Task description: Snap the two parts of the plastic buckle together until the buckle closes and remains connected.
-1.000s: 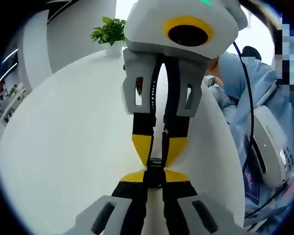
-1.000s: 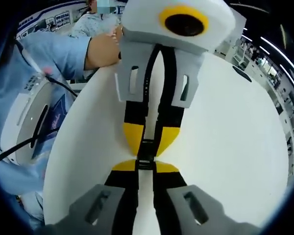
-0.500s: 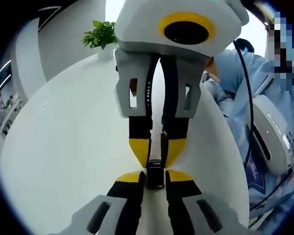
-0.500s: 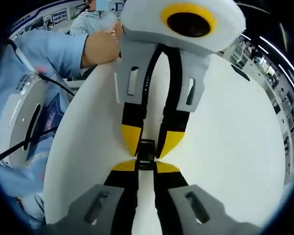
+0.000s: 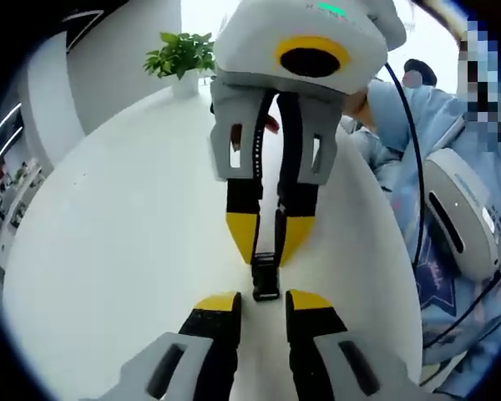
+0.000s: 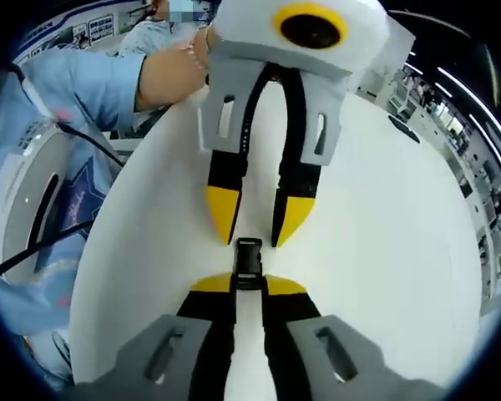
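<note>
The black plastic buckle (image 5: 265,280) reads as one piece just past my left gripper's (image 5: 263,299) yellow tips, which stand open and apart from it. My right gripper (image 5: 269,257) reaches in from above, shut on the buckle's far end, and a black strap runs up between its fingers. In the right gripper view, that same gripper (image 6: 248,284) pinches the buckle (image 6: 248,255) between its jaws. The left gripper (image 6: 254,238) hangs opposite with its jaws spread and a small gap to the buckle. I cannot tell whether the latch is fully engaged.
Both grippers work over a round white table (image 5: 108,251). A potted plant (image 5: 182,54) stands at its far edge. A person in light blue clothes with a white device (image 5: 463,213) sits alongside, with a forearm (image 6: 163,79) near the table edge.
My left gripper has opened and drawn back a little from the buckle. The right gripper stays shut on the buckle.
</note>
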Demonstrator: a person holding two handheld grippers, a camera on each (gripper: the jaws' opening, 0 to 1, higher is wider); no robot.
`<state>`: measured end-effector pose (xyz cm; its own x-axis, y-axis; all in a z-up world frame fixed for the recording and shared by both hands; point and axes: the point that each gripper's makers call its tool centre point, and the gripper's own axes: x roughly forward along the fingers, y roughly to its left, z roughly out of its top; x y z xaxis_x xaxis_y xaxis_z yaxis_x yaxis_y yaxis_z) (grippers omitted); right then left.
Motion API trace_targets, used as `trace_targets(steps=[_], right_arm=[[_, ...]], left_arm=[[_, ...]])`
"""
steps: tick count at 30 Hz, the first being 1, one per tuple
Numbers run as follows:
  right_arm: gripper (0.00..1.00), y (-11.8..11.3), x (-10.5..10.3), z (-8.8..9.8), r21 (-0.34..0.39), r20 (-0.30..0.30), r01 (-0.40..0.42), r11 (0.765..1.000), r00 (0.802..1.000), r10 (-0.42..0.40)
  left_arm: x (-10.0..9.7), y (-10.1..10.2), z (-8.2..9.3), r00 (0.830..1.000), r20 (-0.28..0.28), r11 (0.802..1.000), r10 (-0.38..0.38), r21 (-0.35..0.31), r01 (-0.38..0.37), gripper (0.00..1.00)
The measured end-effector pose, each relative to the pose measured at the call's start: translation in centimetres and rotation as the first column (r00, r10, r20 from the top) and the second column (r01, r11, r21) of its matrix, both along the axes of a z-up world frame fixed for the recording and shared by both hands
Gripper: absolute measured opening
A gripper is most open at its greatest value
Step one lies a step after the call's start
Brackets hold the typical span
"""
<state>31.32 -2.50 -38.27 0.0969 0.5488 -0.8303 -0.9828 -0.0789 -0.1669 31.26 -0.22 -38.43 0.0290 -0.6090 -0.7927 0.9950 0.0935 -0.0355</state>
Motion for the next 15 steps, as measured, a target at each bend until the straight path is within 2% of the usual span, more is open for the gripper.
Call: trace_targets(steps=[4,6,15], right_arm=[[0.10,-0.03,0.15,0.04,-0.001,-0.002,0.003,1.000,1.000,-0.003],[0.10,-0.06,0.16,0.01,-0.002,-0.004,0.003,1.000,1.000,-0.003],[0.10,-0.15,0.28,-0.09,0.009,-0.026,0.030,1.000,0.999,-0.030]], left_arm=[[-0.24,-0.11,0.16,1.000,-0.012,1.000,-0.010,-0.016,0.009,0.16],[-0.22,-0.01,0.16,1.000,-0.005,1.000,-0.023,-0.007,0.023,0.11],[-0.05,-0.20,0.00,1.000,-0.017,1.000,-0.025,0.005,0.025,0.11]])
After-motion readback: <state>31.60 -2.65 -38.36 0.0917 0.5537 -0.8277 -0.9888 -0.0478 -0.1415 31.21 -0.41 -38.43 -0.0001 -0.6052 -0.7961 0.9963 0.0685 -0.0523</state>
